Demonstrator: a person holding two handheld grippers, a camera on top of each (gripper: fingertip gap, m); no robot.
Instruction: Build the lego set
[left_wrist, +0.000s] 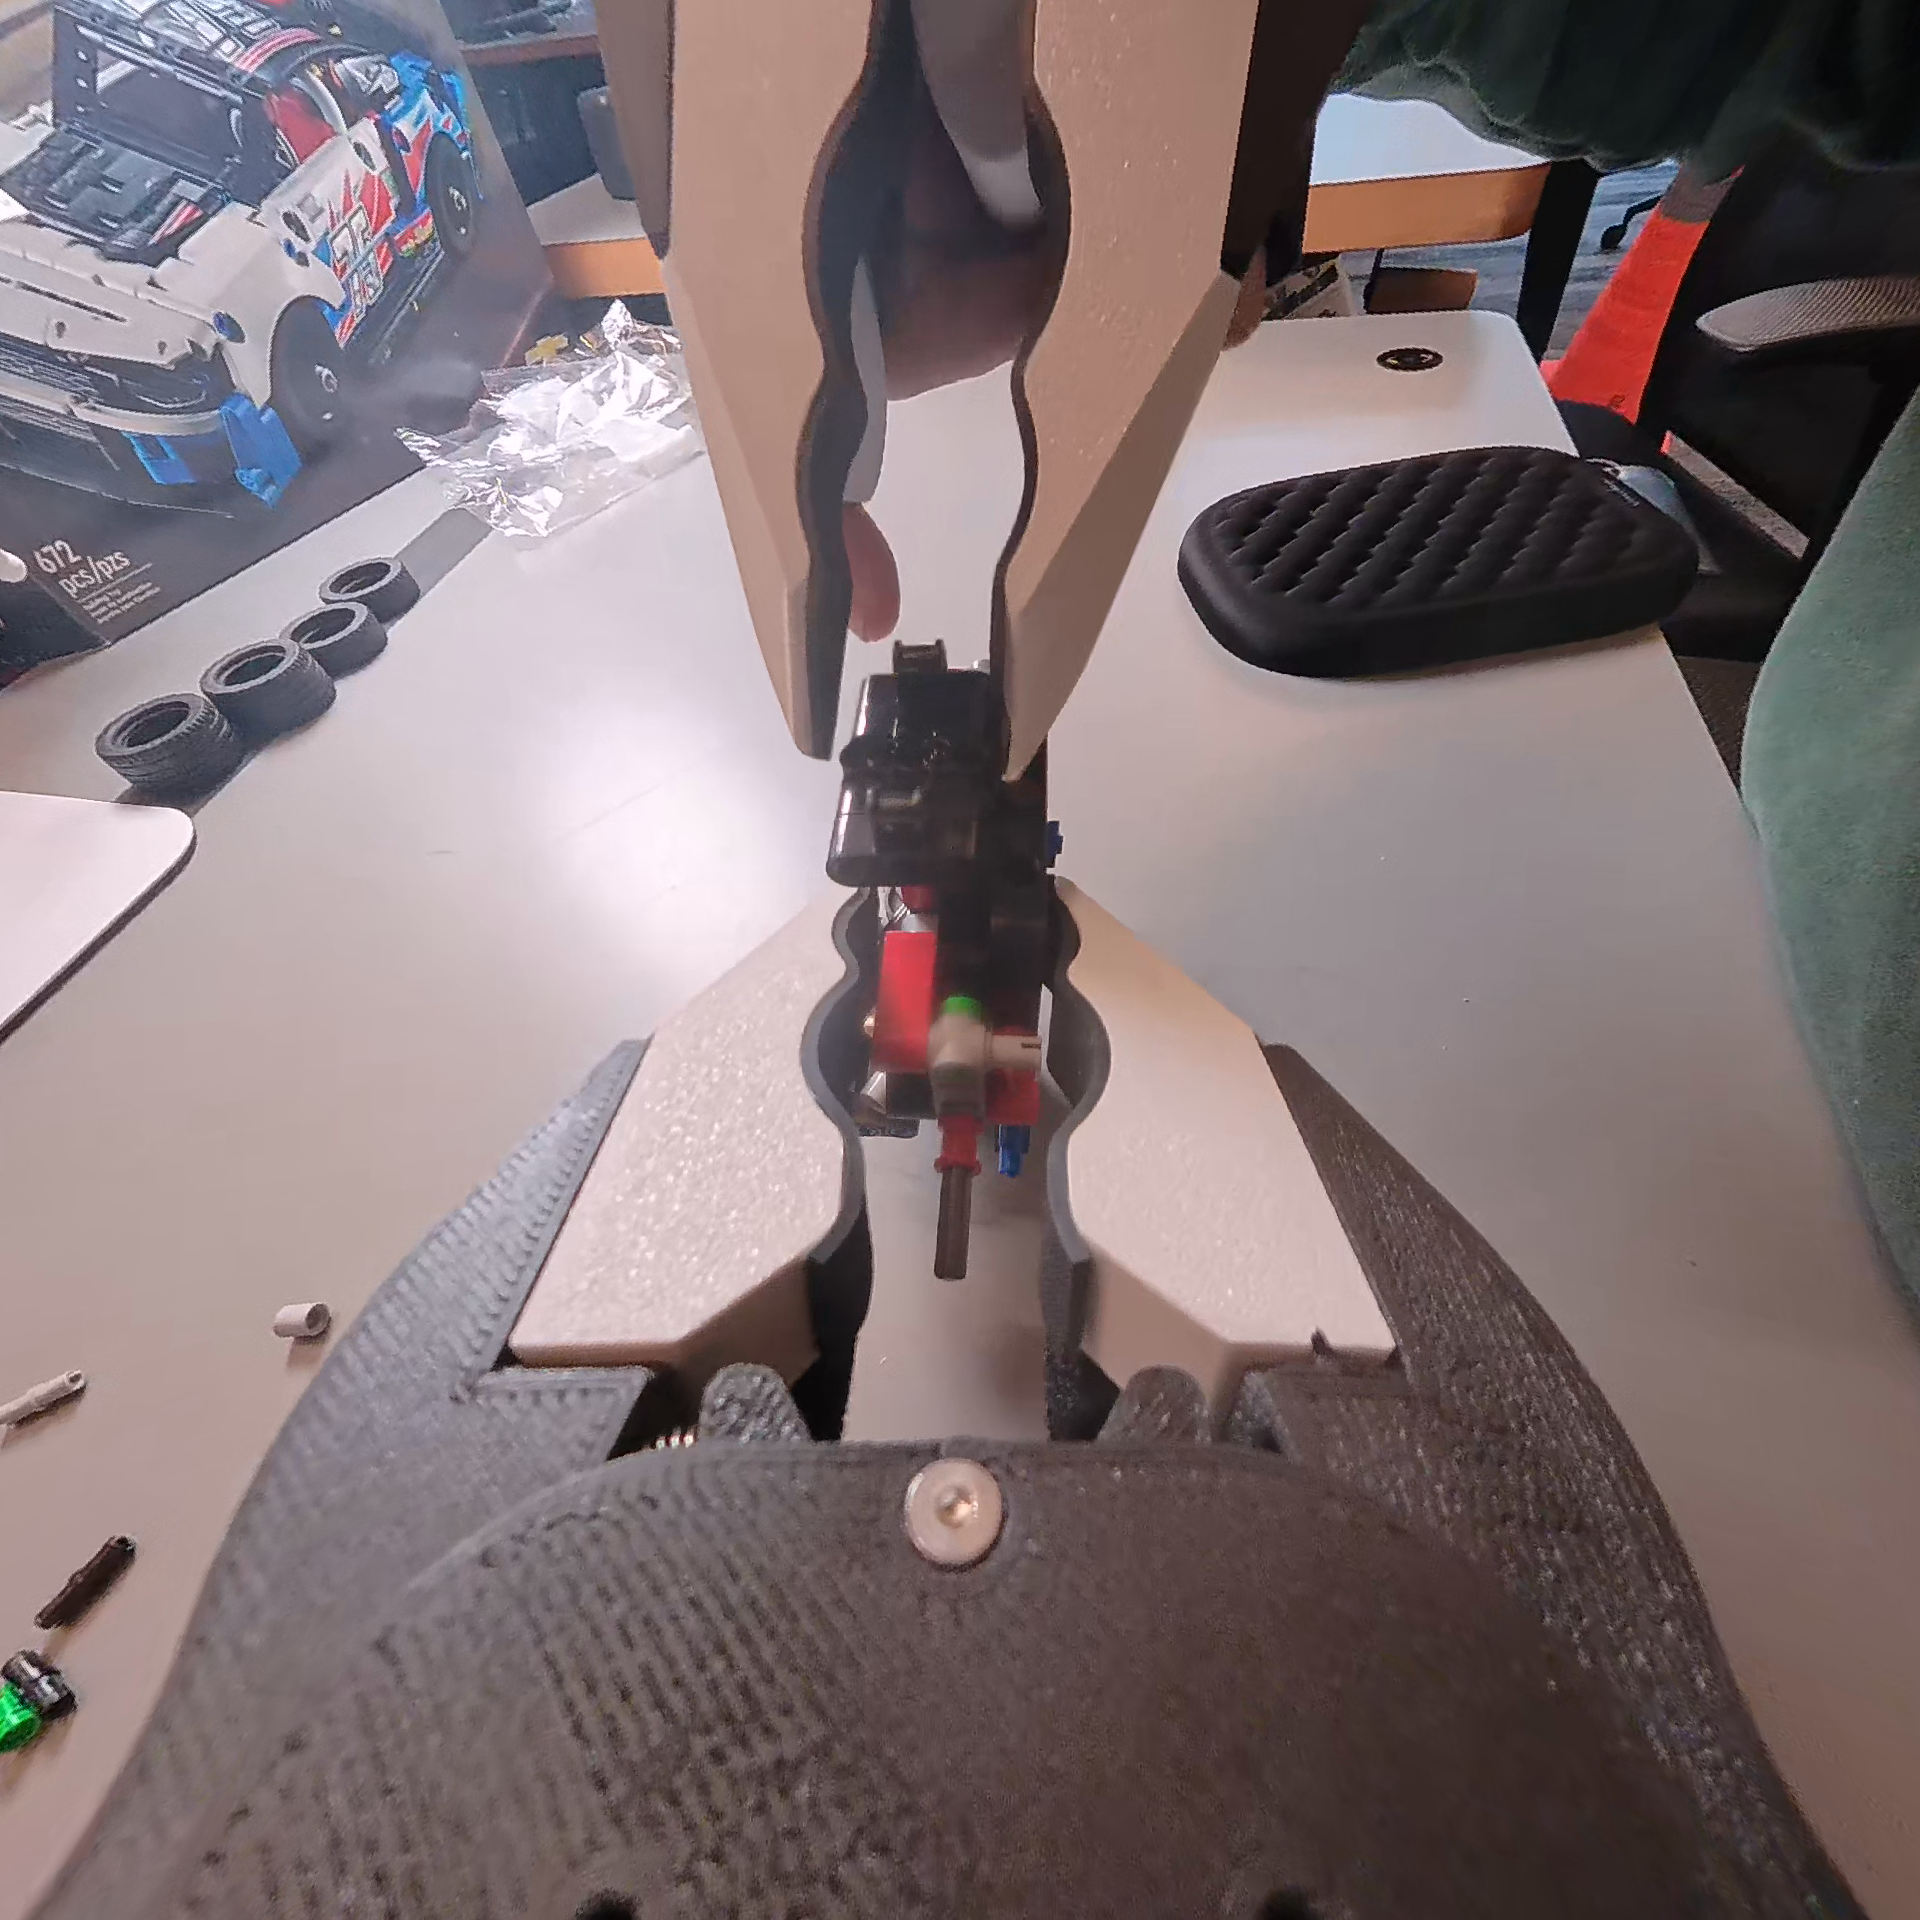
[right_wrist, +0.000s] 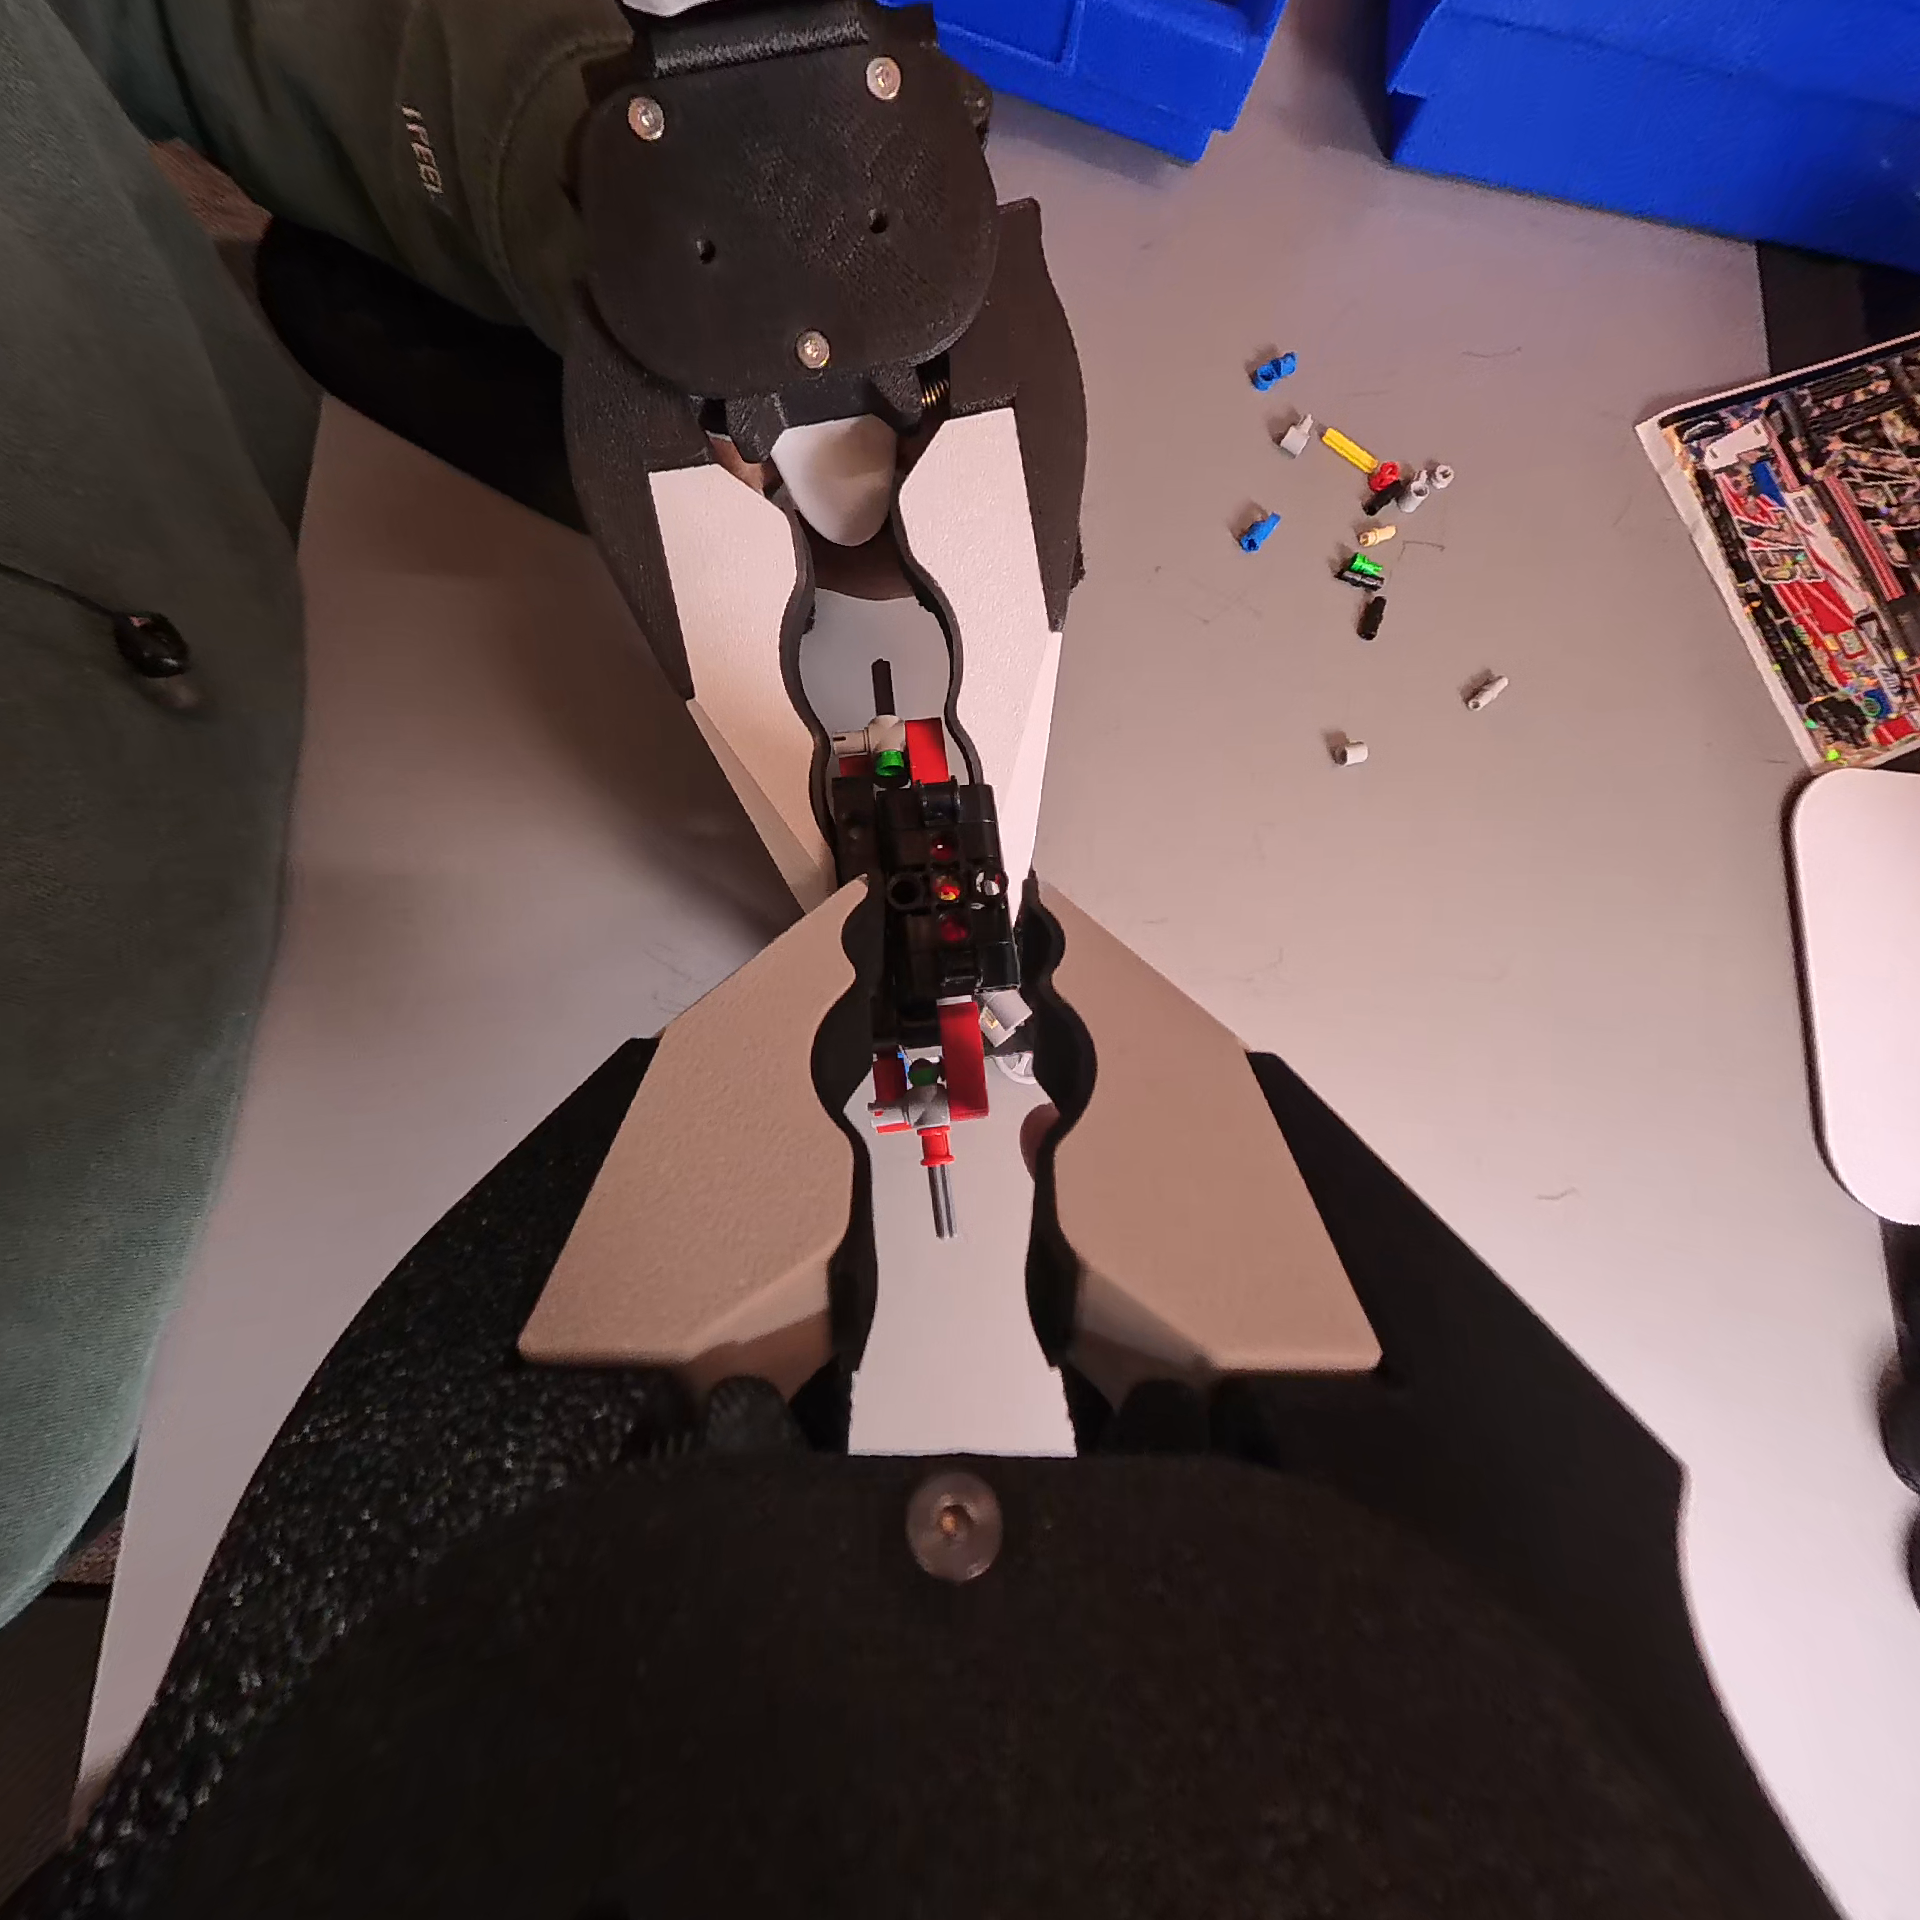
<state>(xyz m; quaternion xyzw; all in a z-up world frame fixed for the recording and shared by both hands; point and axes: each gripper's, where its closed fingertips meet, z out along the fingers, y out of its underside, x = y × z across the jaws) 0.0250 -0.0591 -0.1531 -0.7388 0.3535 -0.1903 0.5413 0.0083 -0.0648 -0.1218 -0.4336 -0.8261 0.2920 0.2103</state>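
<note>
Left wrist view is showing the left gripper (left_wrist: 951, 914) clamping narrowly on one end of a small Lego assembly (left_wrist: 940, 883) of black beams and red blocks. A dark axle (left_wrist: 951, 1210) with a red bush is sticking back between the fingers toward the camera. Directly ahead, the right gripper (left_wrist: 920, 753) is reaching in from the opposite side, its tips closing on the far black end of the same assembly, held above the white table (left_wrist: 520, 987). Left of the claw, a grey sleeve piece (left_wrist: 301, 1320), a black pin (left_wrist: 85, 1579) and a green-and-black connector (left_wrist: 31, 1699) are lying loose; farther left, four black tyres (left_wrist: 260, 675) are sitting in a row in front of the set's box (left_wrist: 208, 312), with crumpled clear plastic bags (left_wrist: 571, 426) just beyond. Right of the claw and farther off, a black padded rest (left_wrist: 1439, 561) is lying on the table.

Right wrist view is showing the right gripper (right_wrist: 940, 904) pinching the black section of the assembly, with the left gripper (right_wrist: 904, 831) facing it. Right of the claw, scattered small Lego pieces (right_wrist: 1351, 499) are lying near a printed booklet (right_wrist: 1808, 561), and blue bins (right_wrist: 1558, 94) are standing beyond.
</note>
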